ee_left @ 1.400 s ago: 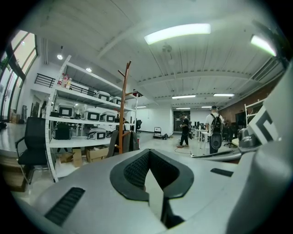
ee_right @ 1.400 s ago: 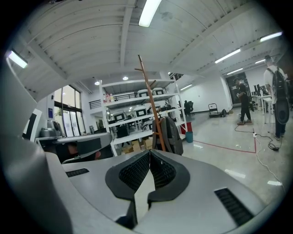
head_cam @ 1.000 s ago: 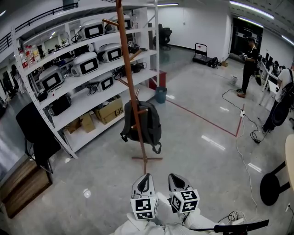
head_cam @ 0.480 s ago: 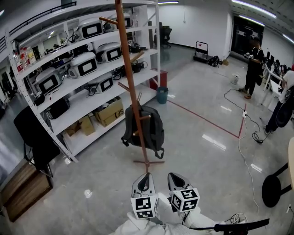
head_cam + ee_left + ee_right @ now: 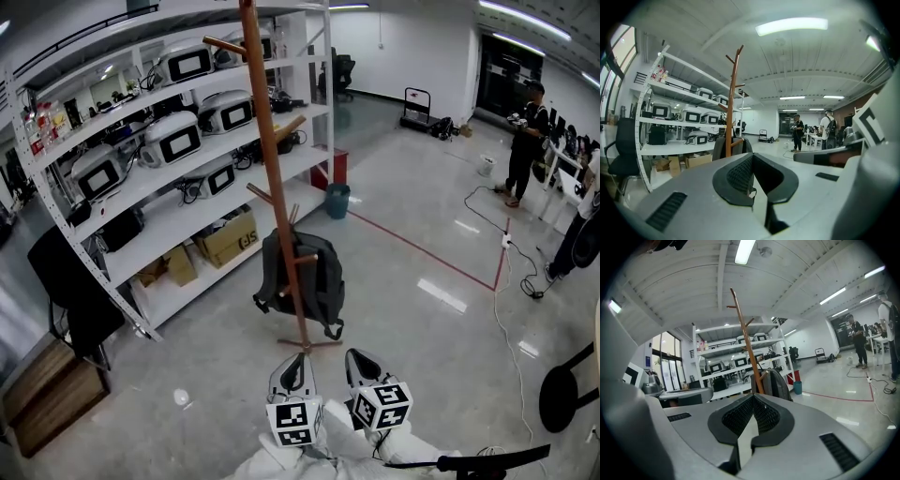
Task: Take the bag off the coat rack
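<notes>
A dark grey backpack [image 5: 305, 281] hangs low on a tall brown wooden coat rack [image 5: 278, 178] that stands on the shiny floor ahead of me. Both grippers sit at the bottom of the head view, side by side and short of the rack's base. The left gripper [image 5: 292, 373] and the right gripper [image 5: 364, 368] are both shut and hold nothing. In the left gripper view the shut left gripper [image 5: 753, 157] points at the backpack [image 5: 720, 147] and rack [image 5: 733, 103]. The right gripper [image 5: 753, 397] faces the backpack [image 5: 777, 383] and the pole [image 5: 746, 348].
White shelving [image 5: 159, 178] with machines and cardboard boxes [image 5: 230, 239] runs along the left behind the rack. A black chair [image 5: 80, 281] and a wooden crate [image 5: 42, 394] stand at left. A teal bin [image 5: 337, 200], floor cables [image 5: 502, 309], a black stool [image 5: 562, 394] and people [image 5: 525, 141] are at right.
The coat rack and backpack have come closer and shifted slightly right in the head view as I moved forward. Both grippers stay shut, side by side.
</notes>
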Action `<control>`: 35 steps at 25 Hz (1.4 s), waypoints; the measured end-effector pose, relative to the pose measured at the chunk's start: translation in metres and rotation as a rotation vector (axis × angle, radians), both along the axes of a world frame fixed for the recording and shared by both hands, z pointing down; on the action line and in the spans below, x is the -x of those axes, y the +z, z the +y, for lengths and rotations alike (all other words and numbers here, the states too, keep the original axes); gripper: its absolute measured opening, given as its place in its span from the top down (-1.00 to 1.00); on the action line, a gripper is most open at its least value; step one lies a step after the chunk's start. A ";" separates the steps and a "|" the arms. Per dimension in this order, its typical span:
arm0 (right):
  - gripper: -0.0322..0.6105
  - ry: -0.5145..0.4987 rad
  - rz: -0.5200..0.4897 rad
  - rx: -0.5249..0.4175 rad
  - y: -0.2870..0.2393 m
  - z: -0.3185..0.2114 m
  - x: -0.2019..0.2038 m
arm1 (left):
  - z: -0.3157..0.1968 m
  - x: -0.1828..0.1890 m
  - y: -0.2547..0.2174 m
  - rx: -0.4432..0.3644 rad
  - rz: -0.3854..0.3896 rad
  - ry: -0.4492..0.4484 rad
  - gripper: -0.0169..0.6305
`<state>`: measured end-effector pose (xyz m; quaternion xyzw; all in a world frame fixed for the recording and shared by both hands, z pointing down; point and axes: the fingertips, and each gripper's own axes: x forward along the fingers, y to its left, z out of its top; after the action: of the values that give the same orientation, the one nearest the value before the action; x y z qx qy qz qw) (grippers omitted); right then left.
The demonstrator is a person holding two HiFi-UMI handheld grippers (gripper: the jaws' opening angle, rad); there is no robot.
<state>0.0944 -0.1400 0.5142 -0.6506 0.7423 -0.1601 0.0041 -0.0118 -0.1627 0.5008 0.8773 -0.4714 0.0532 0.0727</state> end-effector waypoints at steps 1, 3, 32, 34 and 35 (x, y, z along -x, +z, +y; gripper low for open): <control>0.86 -0.001 0.006 0.001 0.000 -0.007 -0.001 | -0.007 0.000 0.000 -0.001 0.001 -0.001 0.94; 0.86 0.002 0.017 0.004 0.001 -0.021 -0.002 | -0.020 0.000 -0.001 -0.001 0.003 -0.002 0.94; 0.86 -0.071 -0.006 -0.013 0.003 -0.149 -0.024 | -0.152 -0.032 0.007 0.020 0.020 -0.017 0.94; 0.86 -0.091 -0.009 -0.017 0.000 -0.158 -0.023 | -0.157 -0.032 0.005 0.029 0.017 -0.028 0.94; 0.86 -0.103 -0.006 -0.024 -0.004 -0.162 -0.022 | -0.159 -0.032 0.002 0.027 0.018 -0.032 0.94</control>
<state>0.1166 -0.3022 0.5106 -0.6110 0.7766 -0.1531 0.0059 0.0201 -0.3212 0.5031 0.8691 -0.4839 0.0505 0.0895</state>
